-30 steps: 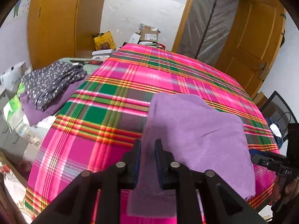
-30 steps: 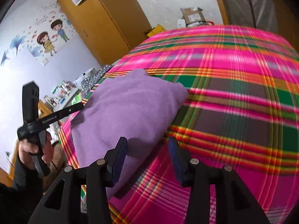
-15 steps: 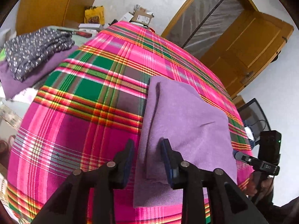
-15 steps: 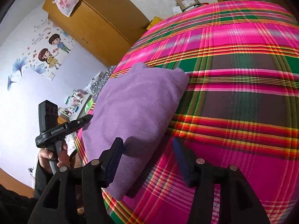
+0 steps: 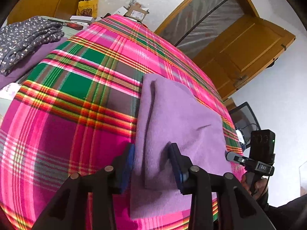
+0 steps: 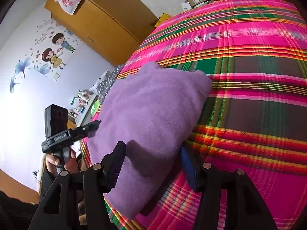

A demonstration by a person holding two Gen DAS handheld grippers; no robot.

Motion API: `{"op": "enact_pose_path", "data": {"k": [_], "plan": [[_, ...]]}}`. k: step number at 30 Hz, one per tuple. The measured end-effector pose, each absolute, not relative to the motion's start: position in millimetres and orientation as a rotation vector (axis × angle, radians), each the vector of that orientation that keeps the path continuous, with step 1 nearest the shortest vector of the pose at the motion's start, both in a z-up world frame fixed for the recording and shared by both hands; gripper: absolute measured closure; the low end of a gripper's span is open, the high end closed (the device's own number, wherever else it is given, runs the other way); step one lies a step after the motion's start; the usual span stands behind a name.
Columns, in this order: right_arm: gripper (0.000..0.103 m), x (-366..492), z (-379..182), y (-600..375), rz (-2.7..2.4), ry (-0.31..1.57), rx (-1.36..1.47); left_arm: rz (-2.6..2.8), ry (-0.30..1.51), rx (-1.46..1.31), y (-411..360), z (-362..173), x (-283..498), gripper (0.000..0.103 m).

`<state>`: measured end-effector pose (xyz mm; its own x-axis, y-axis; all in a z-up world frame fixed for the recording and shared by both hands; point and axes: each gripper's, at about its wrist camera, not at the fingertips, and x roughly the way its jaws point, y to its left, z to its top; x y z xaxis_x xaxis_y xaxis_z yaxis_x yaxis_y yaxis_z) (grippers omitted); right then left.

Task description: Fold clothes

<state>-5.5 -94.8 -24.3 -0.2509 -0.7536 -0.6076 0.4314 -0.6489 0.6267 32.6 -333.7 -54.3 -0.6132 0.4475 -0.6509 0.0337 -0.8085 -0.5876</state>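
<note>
Left wrist view: my left tool [image 5: 151,163] has its jaws spread wide, straddling the near left edge of the folded purple garment [image 5: 178,126], gripping nothing. The garment lies flat on the plaid blanket [image 5: 76,95], running from 6 o'clock up toward centre. At 9–10 o'clock a stack of folded clothes [image 5: 25,36] sits beyond the blanket's edge, dotted grey piece on top. At 4 o'clock I see the right tool [image 5: 230,156] just beside the garment's right edge, held by a hand [image 5: 257,184]. Wooden door [image 5: 247,51] at 2 o'clock.

Right wrist view: my right tool [image 6: 153,164] is wide too, one finger over the garment [image 6: 149,118], the other on the blanket [image 6: 249,76] side, nothing pinched. Garment fills centre to 7 o'clock. Left tool [image 6: 96,123] at 9 o'clock, tip at the garment's edge; can't tell its opening from here. Wall stickers [image 6: 51,53] at 10 o'clock.
</note>
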Motion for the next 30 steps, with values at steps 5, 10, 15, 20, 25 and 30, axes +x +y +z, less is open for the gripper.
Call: {"op": "enact_pose_path", "data": {"k": [5, 10, 15, 20, 25, 30], "plan": [[0.043, -6.0, -24.9, -95.1, -1.957, -0.478, 1.225, 2.458, -0.868, -1.206, -335.5, -56.7, 27.0, 0.066], [0.050, -1.8, -25.4, -88.8, -1.931, -0.513, 1.239, 2.441, -0.911, -1.186, -338.3, -61.7, 28.3, 0.074], [0.059, -7.2, -27.0, -91.3, -1.932, -0.517, 1.249, 2.432, -0.944, -1.177, -339.8, -65.6, 28.1, 0.078], [0.071, -5.3, -22.8, -90.3, -1.959, -0.514, 1.223, 2.459, -0.915, -1.186, -333.7, -61.4, 26.7, 0.083], [0.077, -2.9, -16.4, -86.2, -1.970, -0.510, 1.187, 2.489, -0.896, -1.175, -326.8, -53.0, 27.2, 0.085], [0.079, -2.5, -7.4, -82.1, -1.988, -0.492, 1.151, 2.496, -0.870, -1.141, -324.1, -41.3, 32.0, 0.085]]}}
